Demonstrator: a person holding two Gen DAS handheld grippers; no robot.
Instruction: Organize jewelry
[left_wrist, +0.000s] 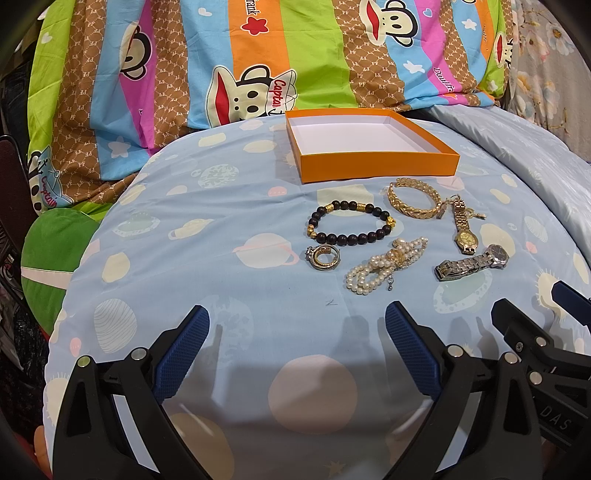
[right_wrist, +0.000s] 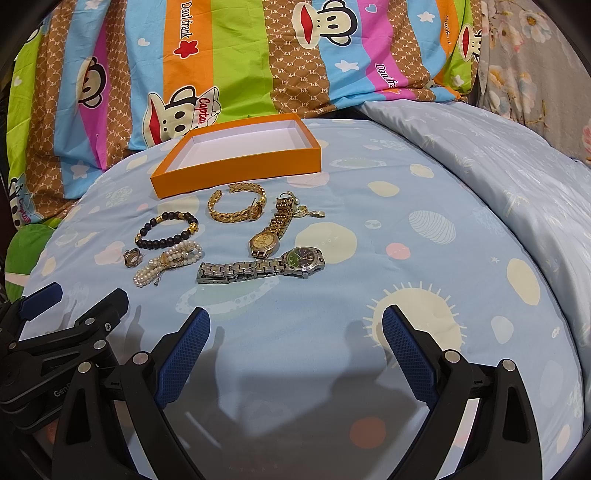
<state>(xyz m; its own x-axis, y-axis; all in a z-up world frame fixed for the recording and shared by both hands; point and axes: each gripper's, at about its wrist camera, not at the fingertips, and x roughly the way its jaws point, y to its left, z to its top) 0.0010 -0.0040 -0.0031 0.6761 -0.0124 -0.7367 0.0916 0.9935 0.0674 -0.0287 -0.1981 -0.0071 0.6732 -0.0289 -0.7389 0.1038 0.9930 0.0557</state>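
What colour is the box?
Orange box outside, white inside; clearest in the left wrist view.

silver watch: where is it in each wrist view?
Left wrist: silver watch lies right of centre, nearest the camera on the right side of the jewelry group, beside the pearl bracelet.
Right wrist: silver watch lies left of centre, in front of the gold watch.
Shared landmark: orange box behind the jewelry.

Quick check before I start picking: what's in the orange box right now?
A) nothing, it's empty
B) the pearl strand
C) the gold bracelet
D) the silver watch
A: the orange box shows only its bare white floor, while the pearl strand, silver watch and gold bracelet all lie on the blue sheet in front of it.
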